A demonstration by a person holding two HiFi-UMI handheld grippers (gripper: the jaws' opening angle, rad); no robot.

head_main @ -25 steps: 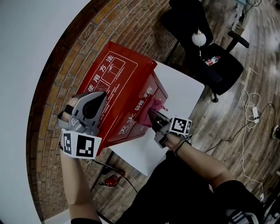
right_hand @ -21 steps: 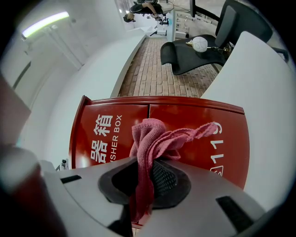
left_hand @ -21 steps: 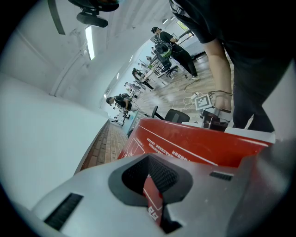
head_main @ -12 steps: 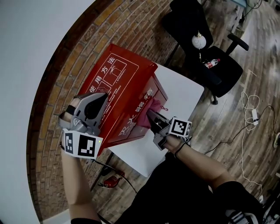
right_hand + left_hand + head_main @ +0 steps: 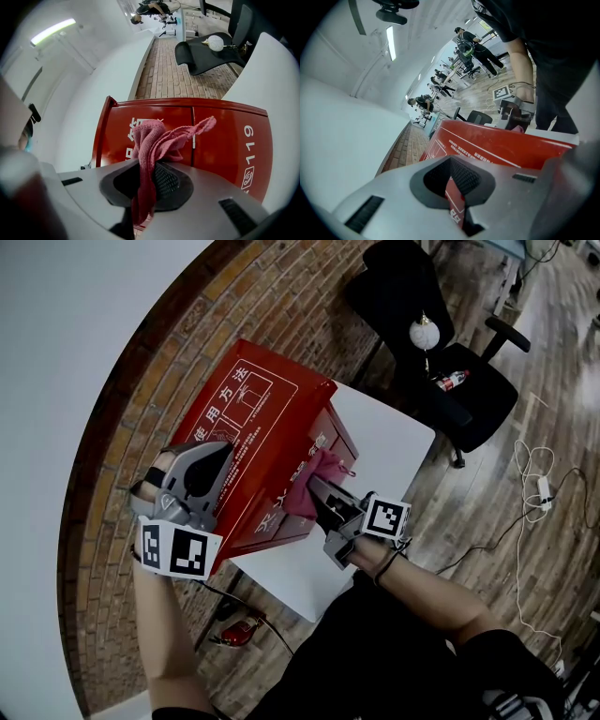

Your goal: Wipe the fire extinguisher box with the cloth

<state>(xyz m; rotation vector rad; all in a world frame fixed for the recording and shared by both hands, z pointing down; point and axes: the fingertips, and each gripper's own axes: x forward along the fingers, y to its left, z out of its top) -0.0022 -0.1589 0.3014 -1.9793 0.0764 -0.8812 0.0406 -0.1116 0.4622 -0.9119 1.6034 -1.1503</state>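
A red fire extinguisher box (image 5: 253, 427) with white print stands on a white table (image 5: 394, 437) against a brick wall. My left gripper (image 5: 217, 454) rests at the box's upper left corner. In the left gripper view its jaws (image 5: 457, 187) are shut, with a thin red edge of the box (image 5: 497, 145) between the pads. My right gripper (image 5: 314, 486) is shut on a dark pink cloth (image 5: 317, 474) and holds it against the box's front face. In the right gripper view the cloth (image 5: 150, 145) bunches out of the jaws before the red front panel (image 5: 225, 140).
A black office chair (image 5: 441, 352) with a white ball (image 5: 424, 331) and a bottle (image 5: 448, 379) on it stands beyond the table. Cables (image 5: 534, 484) lie on the wooden floor at right. A red object (image 5: 239, 624) sits under the table's near corner.
My right gripper has moved up the box's front face with the cloth in it. The left gripper has stayed where it was.
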